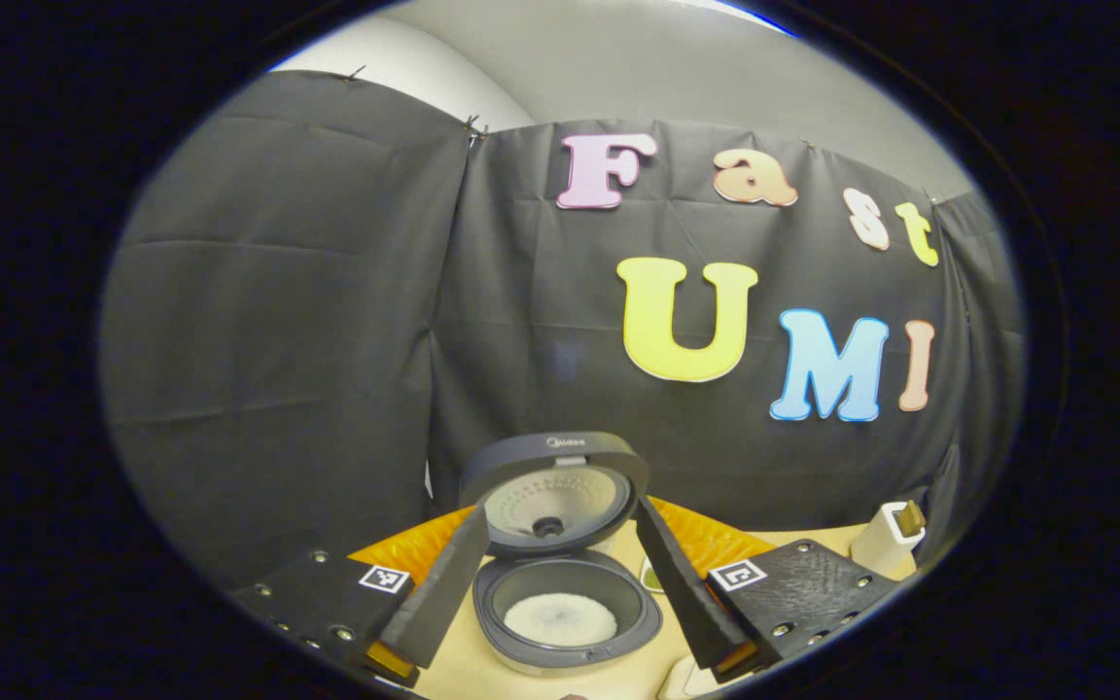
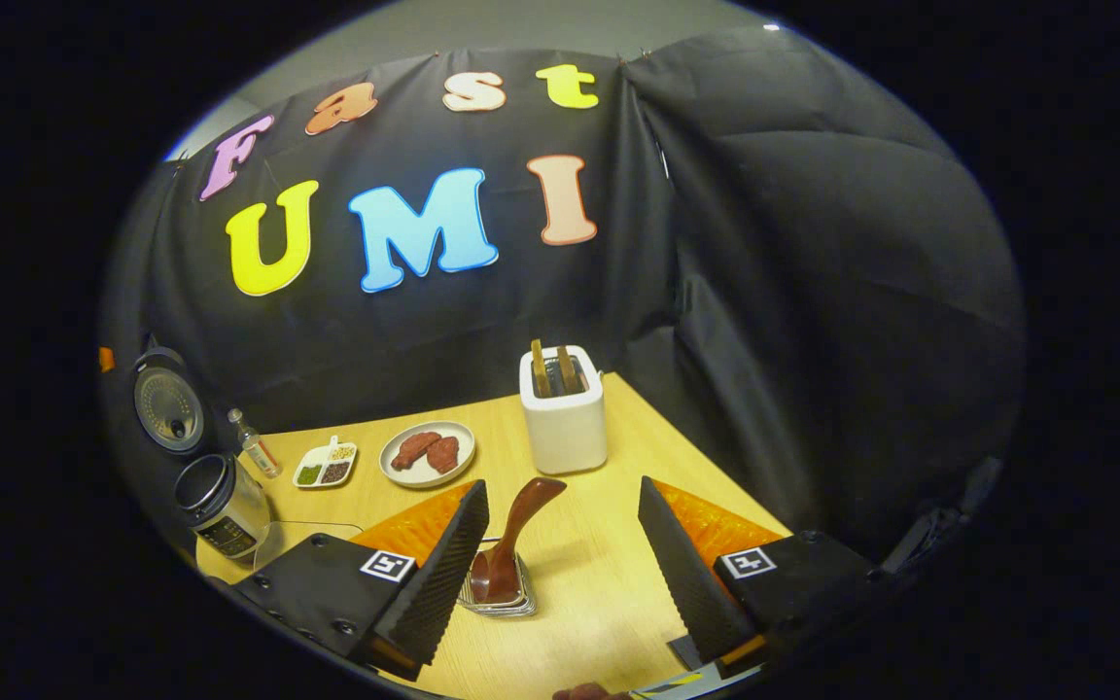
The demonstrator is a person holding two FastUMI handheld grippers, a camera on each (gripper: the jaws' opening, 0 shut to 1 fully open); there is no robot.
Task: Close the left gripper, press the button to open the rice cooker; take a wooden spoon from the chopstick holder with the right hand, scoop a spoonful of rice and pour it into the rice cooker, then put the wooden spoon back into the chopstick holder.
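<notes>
Between my left tongs (image 1: 560, 593), which are standing wide apart and gripping nothing, I am seeing the rice cooker (image 1: 565, 612) sitting on the tabletop (image 1: 818, 537), lid (image 1: 554, 491) raised, white rice lying in its dark pot. My right tongs (image 2: 560, 564) are gaping too, empty; the wooden spoon (image 2: 511, 544) is leaning in its metal holder (image 2: 502, 598), whose base I am struggling to make out.

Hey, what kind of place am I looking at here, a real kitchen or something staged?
Probably a staged kitchen counter inside a recording booth: a wooden table backed by black cloth, holding an open rice cooker with rice in it, a white toaster and a plate of food.
</notes>
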